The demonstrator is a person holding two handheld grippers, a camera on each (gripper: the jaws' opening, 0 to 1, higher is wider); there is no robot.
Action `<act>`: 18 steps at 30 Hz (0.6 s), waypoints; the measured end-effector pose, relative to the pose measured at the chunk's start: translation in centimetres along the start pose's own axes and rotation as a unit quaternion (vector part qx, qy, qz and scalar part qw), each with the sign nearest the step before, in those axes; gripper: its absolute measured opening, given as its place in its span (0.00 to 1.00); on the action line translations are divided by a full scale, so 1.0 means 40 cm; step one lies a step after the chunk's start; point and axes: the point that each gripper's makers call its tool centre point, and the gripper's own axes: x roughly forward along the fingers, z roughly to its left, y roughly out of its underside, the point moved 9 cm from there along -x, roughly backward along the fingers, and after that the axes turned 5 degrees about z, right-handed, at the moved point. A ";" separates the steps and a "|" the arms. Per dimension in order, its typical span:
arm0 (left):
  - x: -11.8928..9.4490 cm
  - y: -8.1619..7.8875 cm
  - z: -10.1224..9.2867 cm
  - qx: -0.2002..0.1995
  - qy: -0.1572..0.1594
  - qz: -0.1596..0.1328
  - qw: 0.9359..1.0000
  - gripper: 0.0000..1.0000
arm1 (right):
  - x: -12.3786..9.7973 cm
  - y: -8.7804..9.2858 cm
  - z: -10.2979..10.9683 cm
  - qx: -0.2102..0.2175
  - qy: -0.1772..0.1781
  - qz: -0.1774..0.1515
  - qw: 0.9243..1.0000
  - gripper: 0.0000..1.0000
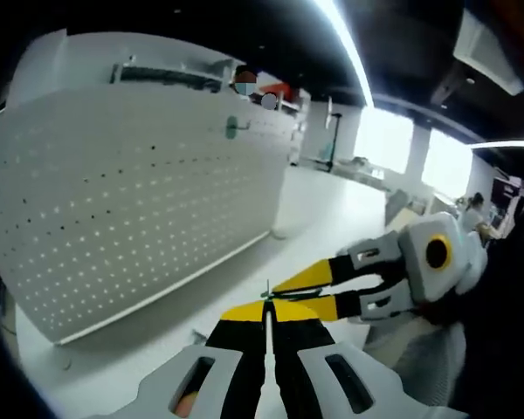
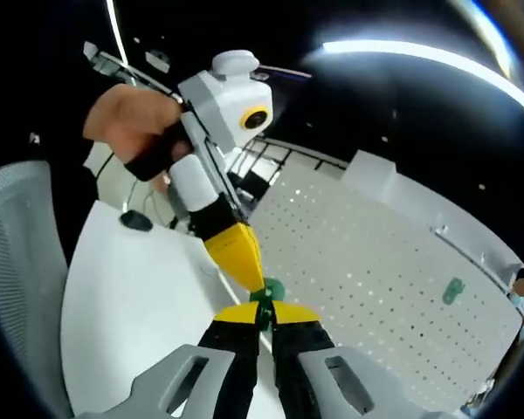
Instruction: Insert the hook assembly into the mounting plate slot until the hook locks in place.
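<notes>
In the left gripper view the left tongs (image 1: 266,307) rise from the bottom centre, their yellow tips pressed together on a small green hook assembly (image 1: 266,291), of which only a thin sliver pokes out above the tips. The right tongs (image 1: 307,293) reach in from the right edge of the frame, tips also drawn in and meeting the same spot, so both pairs pinch the part between them.

In the right gripper view the right tongs (image 2: 264,316) come up from the bottom centre, closed on the green hook assembly (image 2: 266,292). The left tongs (image 2: 260,292) slant down from the upper left and close on that same green piece from above. A hand (image 2: 131,122) at upper left grips the handle of the left tool.

Beyond the tips, the white tabletop (image 1: 314,205) stretches toward the centre right of the left gripper view. A white perforated mounting plate (image 1: 131,196) stands on it, covering the left half of that frame; in the right gripper view the mounting plate (image 2: 375,262) lies at right. A second green hook (image 1: 231,127) already sits on the plate near its top edge, seen at lower right (image 2: 453,291) in the right gripper view.
</notes>
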 end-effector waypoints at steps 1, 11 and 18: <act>0.000 -0.001 -0.001 -0.001 0.001 -0.001 1.000 0.01 | 0.000 0.000 -0.001 0.002 0.001 -0.001 1.000 0.02; 0.000 -0.002 -0.002 -0.010 0.004 -0.003 1.000 0.01 | -0.001 -0.001 -0.005 -0.002 0.002 0.002 1.000 0.02; 0.003 -0.002 -0.006 0.005 0.002 -0.014 1.000 0.02 | -0.001 0.000 -0.013 0.027 0.003 0.002 1.000 0.01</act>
